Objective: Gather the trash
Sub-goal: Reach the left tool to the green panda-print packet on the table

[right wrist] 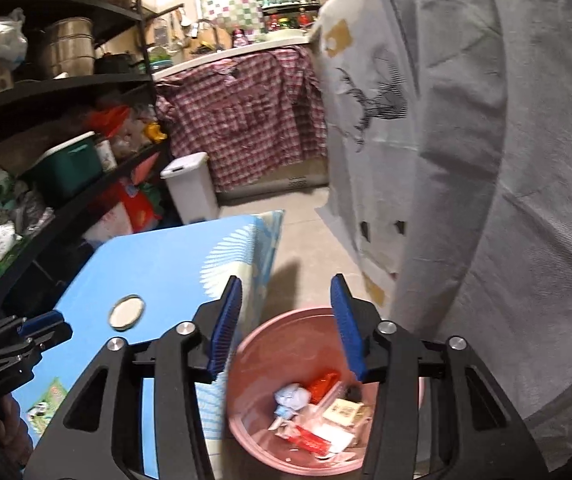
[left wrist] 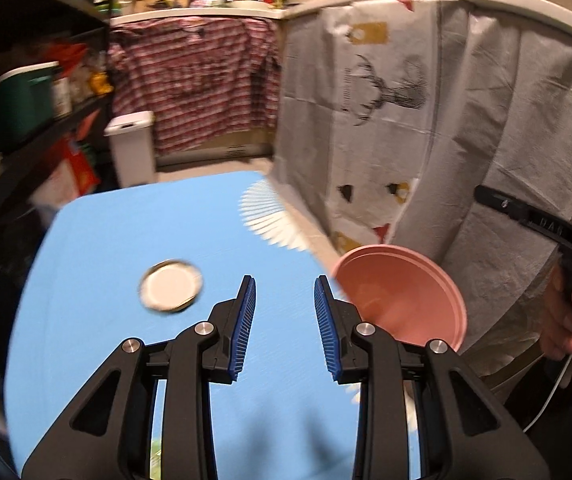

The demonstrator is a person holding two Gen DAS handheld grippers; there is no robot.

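A round metal jar lid lies on the blue table; it also shows in the right wrist view. My left gripper is open and empty above the table, just right of the lid. A pink bin stands on the floor beside the table's right edge. In the right wrist view the bin holds several wrappers and a crumpled paper. My right gripper is open and empty directly above the bin. The left gripper shows at the left edge of the right wrist view.
A white lidded bin stands past the table's far end. Black shelves full of goods run along the left. A grey printed cloth hangs on the right, a plaid cloth at the back. The table cover hangs over its right edge.
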